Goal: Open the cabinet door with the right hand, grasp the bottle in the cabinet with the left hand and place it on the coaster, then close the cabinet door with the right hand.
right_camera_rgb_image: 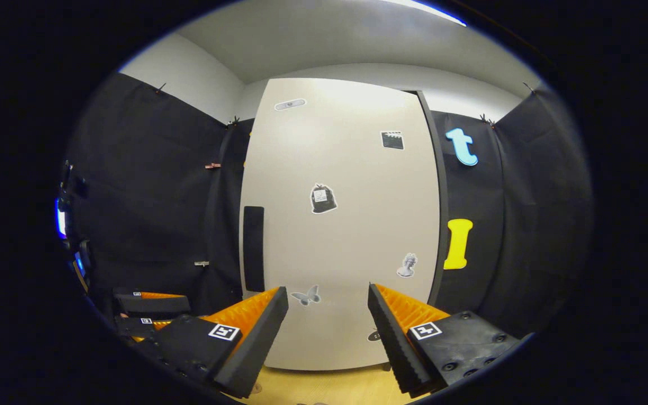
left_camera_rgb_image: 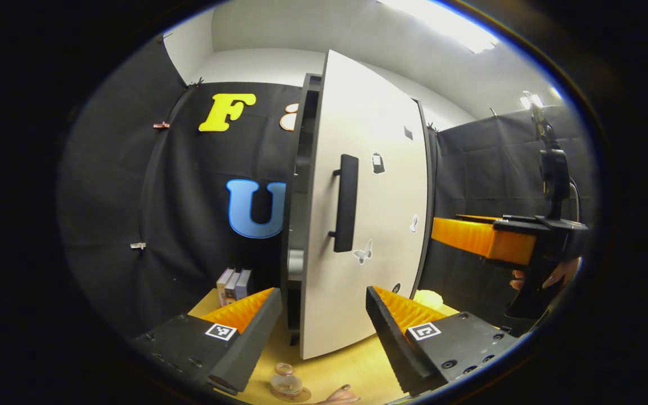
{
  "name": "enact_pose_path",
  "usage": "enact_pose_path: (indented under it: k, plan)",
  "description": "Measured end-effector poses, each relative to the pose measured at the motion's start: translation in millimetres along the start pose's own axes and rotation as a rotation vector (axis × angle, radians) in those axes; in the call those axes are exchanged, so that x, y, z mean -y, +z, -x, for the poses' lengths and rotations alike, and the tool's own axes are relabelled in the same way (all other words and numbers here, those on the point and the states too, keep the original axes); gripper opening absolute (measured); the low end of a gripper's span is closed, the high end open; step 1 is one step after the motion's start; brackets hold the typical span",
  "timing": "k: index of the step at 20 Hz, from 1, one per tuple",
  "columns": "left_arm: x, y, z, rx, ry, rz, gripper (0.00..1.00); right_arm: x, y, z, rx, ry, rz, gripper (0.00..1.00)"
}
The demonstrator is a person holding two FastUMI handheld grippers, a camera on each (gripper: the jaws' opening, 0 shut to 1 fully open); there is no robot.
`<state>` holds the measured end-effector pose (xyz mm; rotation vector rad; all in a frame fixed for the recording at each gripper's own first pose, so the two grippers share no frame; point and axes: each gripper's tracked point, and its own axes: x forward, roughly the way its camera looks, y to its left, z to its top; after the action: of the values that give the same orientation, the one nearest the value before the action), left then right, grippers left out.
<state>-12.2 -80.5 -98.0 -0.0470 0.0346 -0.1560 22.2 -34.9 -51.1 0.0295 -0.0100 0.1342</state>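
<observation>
The bottle stands on the coaster on the desk, just ahead of the left gripper, whose jaws gape wide and empty; clear and small, it looks light, rigid and likely slippery, best taken round the body. The cabinet door stands ajar; its black handle is the stiff hold. The right gripper faces it, jaws wide, empty. The door's stickers bear no legible writing.

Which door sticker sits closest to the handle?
The butterfly sticker, low on the cabinet door, just right of the black handle bottom; the other stickers sit farther right.
</observation>
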Motion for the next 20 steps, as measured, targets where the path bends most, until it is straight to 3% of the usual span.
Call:
enact_pose_path:
  k: [9,13,20]
  plan:
    - [11,5,-29,0.003,-0.026,-0.015,0.95,40,-6,-8,0.007,-0.078,-0.007,0.94]
    - [5,13,-31,0.03,-0.023,-0.044,0.95,40,-12,-5,-0.01,-0.091,-0.005,0.93]
    - [13,4,-39,-0.011,-0.092,-0.027,0.95,40,-14,4,-0.004,-0.125,0.023,0.94]
